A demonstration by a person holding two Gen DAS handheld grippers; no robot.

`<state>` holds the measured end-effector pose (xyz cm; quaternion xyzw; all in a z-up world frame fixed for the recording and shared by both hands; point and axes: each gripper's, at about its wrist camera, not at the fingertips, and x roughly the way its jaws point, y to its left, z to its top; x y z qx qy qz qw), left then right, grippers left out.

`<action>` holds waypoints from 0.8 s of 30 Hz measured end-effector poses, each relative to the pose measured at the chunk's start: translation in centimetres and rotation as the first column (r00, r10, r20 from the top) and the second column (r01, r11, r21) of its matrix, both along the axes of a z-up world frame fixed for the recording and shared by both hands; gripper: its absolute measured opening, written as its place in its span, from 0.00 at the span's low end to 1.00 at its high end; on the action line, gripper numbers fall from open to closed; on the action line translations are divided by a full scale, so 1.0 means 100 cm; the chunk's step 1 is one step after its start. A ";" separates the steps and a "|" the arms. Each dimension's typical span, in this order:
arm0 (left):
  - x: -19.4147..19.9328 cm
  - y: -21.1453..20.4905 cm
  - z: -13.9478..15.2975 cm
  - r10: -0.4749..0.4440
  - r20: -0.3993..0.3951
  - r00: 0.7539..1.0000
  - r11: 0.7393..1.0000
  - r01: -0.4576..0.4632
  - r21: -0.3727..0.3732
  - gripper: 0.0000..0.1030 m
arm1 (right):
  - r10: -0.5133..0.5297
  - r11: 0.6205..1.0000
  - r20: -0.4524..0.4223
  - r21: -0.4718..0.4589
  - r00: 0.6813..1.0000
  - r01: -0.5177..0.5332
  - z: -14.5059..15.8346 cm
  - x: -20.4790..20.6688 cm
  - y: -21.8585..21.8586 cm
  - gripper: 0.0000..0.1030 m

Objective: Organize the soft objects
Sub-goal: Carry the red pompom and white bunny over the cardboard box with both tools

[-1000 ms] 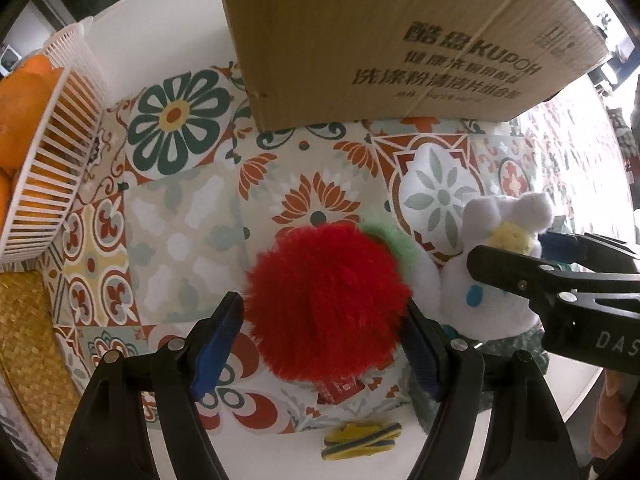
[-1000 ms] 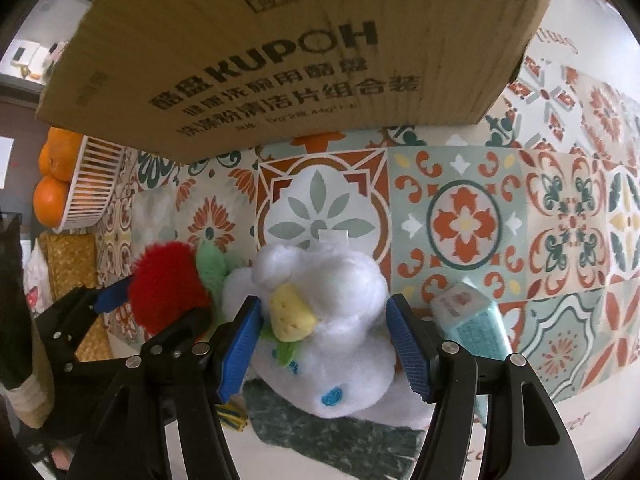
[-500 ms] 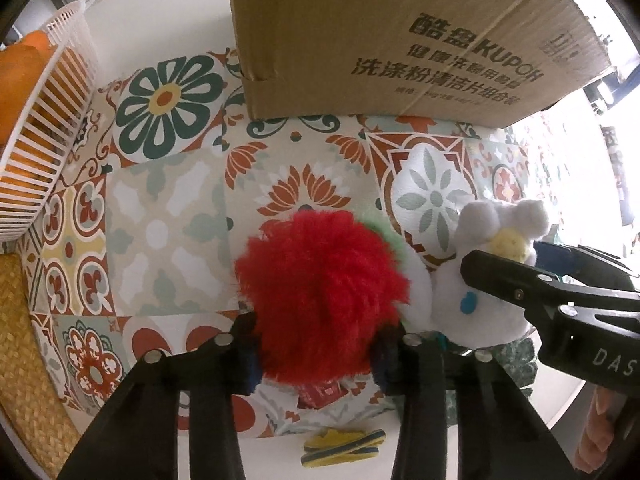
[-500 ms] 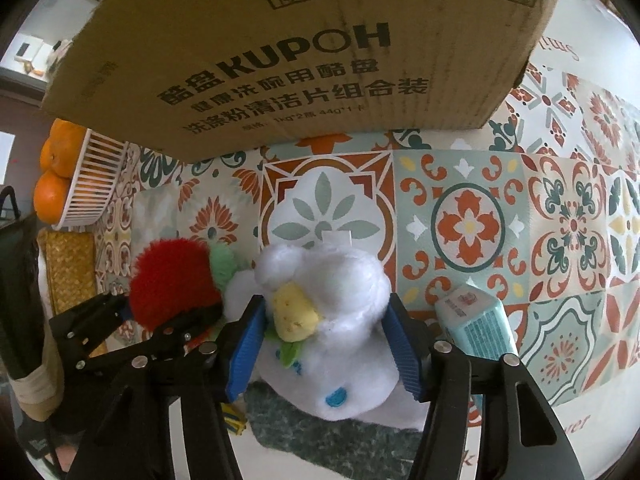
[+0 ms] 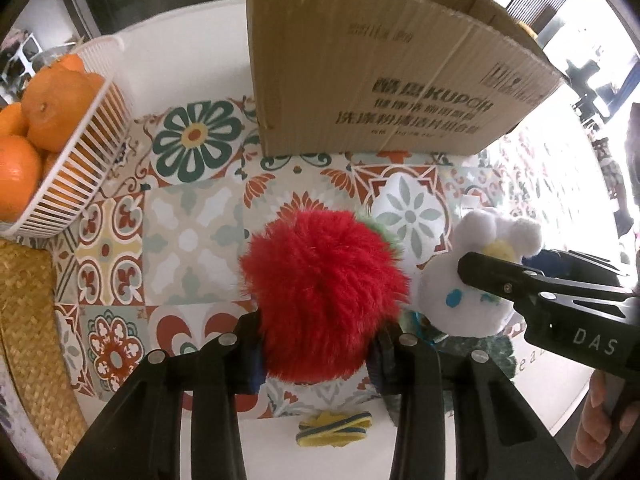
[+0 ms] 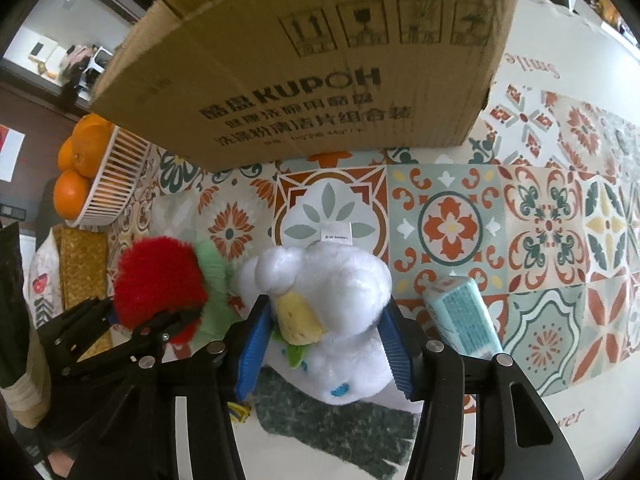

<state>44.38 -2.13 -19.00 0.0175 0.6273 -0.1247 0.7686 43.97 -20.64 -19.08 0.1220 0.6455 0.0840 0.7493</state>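
As both toys came up off the patterned tablecloth [image 5: 188, 236], the left gripper [image 5: 316, 356] had just clamped onto the red pompom [image 5: 324, 300] while the right gripper [image 6: 324, 344] was closing on the white plush [image 6: 340, 300] — ready for the cardboard box [image 6: 320, 72], its contents unseen; a white basket [image 5: 80, 168] held oranges [image 5: 52, 100].

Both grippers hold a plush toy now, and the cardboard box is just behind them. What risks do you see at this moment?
1. The left gripper pinches only the near end of the red fluffy toy; long fur may slip out.
2. The right gripper is closing on the white plush toy, so its grip may not be firm.
3. The toys nearly touch and the cardboard box wall stands tall, so the grippers might collide or snag its rim.
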 end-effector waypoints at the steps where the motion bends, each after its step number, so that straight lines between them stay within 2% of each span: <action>1: -0.001 -0.001 0.003 0.002 0.009 1.000 1.000 -0.002 -0.003 0.37 | -0.001 1.000 0.009 -0.001 1.000 0.001 0.003 -0.001 -0.001 0.52; 7: -0.014 -0.001 0.030 0.013 0.076 0.997 1.000 -0.014 0.012 0.37 | -0.014 1.000 0.071 -0.018 0.997 0.015 0.024 -0.009 -0.009 0.52; 13: -0.021 -0.004 0.059 0.023 0.139 0.990 1.000 -0.022 -0.009 0.37 | -0.023 1.000 0.139 -0.007 0.990 0.024 0.050 -0.018 -0.015 0.52; 24: -0.026 -0.007 0.105 0.046 0.276 0.960 0.998 -0.034 -0.051 0.37 | -0.029 1.000 0.253 0.005 0.967 0.029 0.095 -0.027 -0.014 0.52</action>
